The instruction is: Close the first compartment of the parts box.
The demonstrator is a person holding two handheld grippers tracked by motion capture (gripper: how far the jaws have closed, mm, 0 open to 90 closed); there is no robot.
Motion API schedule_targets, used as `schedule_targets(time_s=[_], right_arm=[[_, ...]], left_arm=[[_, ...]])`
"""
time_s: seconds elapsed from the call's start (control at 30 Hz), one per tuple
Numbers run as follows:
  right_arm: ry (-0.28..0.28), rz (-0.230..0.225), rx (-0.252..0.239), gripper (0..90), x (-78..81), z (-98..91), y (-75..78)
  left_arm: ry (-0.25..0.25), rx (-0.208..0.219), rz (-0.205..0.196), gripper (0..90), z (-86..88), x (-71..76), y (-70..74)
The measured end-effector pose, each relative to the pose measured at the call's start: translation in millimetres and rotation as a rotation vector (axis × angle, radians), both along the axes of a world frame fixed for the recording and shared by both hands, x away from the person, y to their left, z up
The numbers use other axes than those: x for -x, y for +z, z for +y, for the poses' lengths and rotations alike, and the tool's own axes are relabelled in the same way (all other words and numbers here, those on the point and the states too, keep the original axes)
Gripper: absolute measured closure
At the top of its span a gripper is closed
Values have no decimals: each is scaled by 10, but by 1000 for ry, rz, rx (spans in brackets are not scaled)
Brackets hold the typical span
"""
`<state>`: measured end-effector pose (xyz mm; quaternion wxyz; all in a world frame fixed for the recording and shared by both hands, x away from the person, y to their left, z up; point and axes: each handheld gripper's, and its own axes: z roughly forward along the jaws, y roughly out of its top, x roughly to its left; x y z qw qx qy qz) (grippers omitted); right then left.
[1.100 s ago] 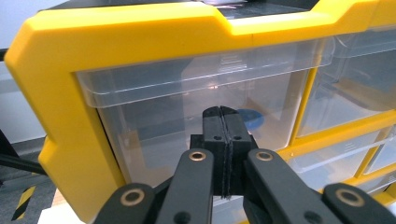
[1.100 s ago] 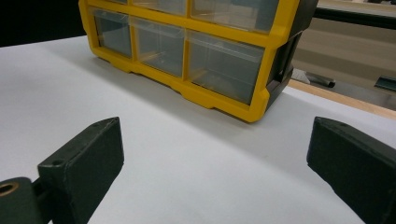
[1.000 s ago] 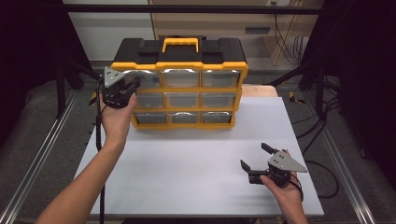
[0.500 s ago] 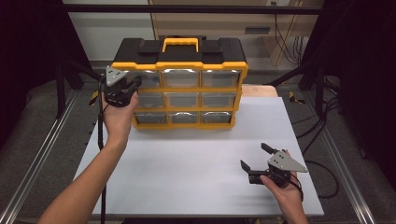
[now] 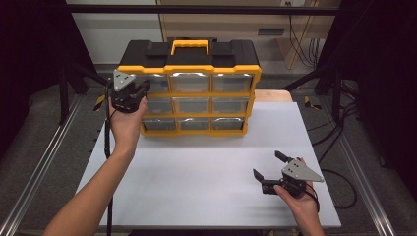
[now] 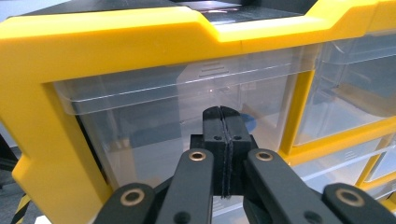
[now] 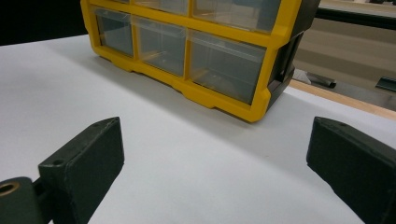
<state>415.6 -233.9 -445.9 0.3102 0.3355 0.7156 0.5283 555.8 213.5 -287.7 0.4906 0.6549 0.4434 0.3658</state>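
Note:
A yellow and black drawer cabinet (image 5: 189, 68) with clear drawers stands at the back of the white table (image 5: 196, 167). My left gripper (image 5: 141, 91) is held up at its top-left drawer (image 5: 158, 83). In the left gripper view the left gripper (image 6: 225, 114) is shut, pads pressed flat together with nothing between them, right in front of that clear drawer (image 6: 140, 116); I cannot tell whether it touches. Something blue shows dimly inside the drawer. My right gripper (image 5: 267, 163) rests low near the table's front right, open and empty, its jaws (image 7: 217, 140) pointing toward the cabinet (image 7: 224, 100).
Metal rails run along both sides of the table. Cables lie on the floor at the right. A wooden board edge (image 5: 273, 95) shows behind the cabinet's right side. White tabletop stretches between the cabinet and the right gripper.
The left gripper has rolled slightly at the top-left drawer, so its grey plate now faces up. The right gripper has stayed where it was.

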Motion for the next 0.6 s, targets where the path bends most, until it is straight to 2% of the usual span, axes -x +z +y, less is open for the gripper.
schedule_targets(time_s=[0.33,0.6], right_arm=[[-5,0,-17,45,-8,2,9],[-3,-9,-2,45,14,18,14]], left_arm=[[-7,4,0,900,-4,2,-24],[-17,13,-11,900,2,7,-60]])
